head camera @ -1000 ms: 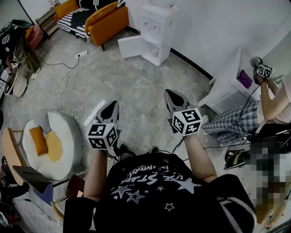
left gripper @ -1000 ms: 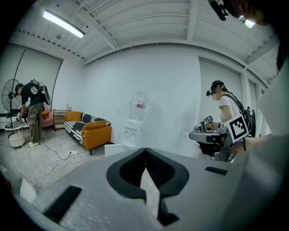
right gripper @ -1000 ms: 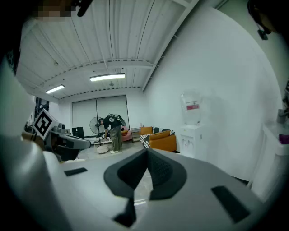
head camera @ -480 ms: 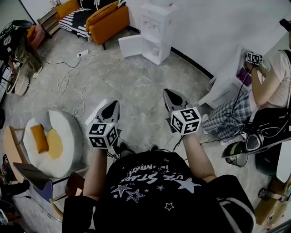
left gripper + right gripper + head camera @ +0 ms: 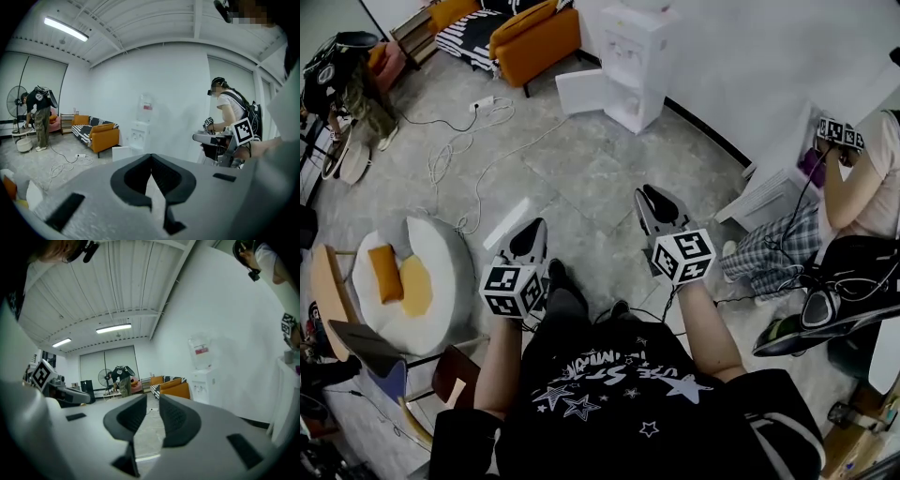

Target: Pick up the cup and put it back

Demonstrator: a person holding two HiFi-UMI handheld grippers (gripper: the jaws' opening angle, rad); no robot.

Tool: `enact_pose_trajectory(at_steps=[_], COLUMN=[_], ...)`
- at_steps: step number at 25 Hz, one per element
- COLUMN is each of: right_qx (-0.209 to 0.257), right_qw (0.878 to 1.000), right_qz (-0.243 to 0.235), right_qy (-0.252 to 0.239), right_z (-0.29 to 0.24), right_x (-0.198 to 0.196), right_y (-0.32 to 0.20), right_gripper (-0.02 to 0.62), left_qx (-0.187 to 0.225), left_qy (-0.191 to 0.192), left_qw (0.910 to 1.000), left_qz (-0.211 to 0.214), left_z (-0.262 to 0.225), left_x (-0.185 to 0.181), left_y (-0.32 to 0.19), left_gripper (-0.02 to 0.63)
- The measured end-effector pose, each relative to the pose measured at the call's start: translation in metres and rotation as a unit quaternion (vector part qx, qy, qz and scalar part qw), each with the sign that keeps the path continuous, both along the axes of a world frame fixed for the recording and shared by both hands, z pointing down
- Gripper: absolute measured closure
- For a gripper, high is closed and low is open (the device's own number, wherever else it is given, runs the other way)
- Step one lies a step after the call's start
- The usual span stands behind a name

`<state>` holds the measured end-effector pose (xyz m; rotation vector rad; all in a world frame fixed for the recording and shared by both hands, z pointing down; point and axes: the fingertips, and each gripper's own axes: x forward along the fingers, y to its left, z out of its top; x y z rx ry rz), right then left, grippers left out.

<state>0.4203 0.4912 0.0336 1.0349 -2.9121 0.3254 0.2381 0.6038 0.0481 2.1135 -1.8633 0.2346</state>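
No cup shows in any view. In the head view both grippers are held out at waist height over the grey floor, pointing forward. My left gripper (image 5: pixel 531 232) has its jaws closed tip to tip with nothing between them (image 5: pixel 151 162). My right gripper (image 5: pixel 657 198) is opening: in the right gripper view a narrow gap (image 5: pixel 153 401) shows between its dark pads, and through it only the floor is seen.
A white water dispenser (image 5: pixel 636 56) stands at the far wall beside an orange sofa (image 5: pixel 530 37). Cables (image 5: pixel 459 155) trail across the floor. A white round seat with an orange cushion (image 5: pixel 412 281) is at the left. Another person (image 5: pixel 862 187) stands by a white table (image 5: pixel 773 192) at the right.
The room has slid a little in the head view and both grippers sit slightly lower. The person at the right has moved. My right gripper's tips look slightly parted.
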Motion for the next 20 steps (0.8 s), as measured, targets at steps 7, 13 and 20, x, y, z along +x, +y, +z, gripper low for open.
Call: enact_pose_trajectory(at_steps=[7,13,20], right_qx=[-0.012,-0.032,-0.066], right_qw=[1.000,0.998,0.992], right_qz=[0.004,0.040,0.088], right_qy=[0.013,0.048,0.062], right_z=[0.020,0.048,0.078], right_x=[-0.034,-0.077,-0.156], right_y=[-0.026,-0.086,-0.196], right_gripper=[0.367,0.320,0.266], left_qx=[-0.003,-0.002,0.002], left_qy=[0.013,0.020,0.016], left_qw=[0.9999,0.9997,0.9996], left_qz=[-0.001,0.013,0.023], left_z=[0.019,0.038,0.054], left_x=[-0.043,-0.118,-0.224], left_y=[-0.020,-0.092,-0.213], left_gripper=[0.597,0.597,0.597])
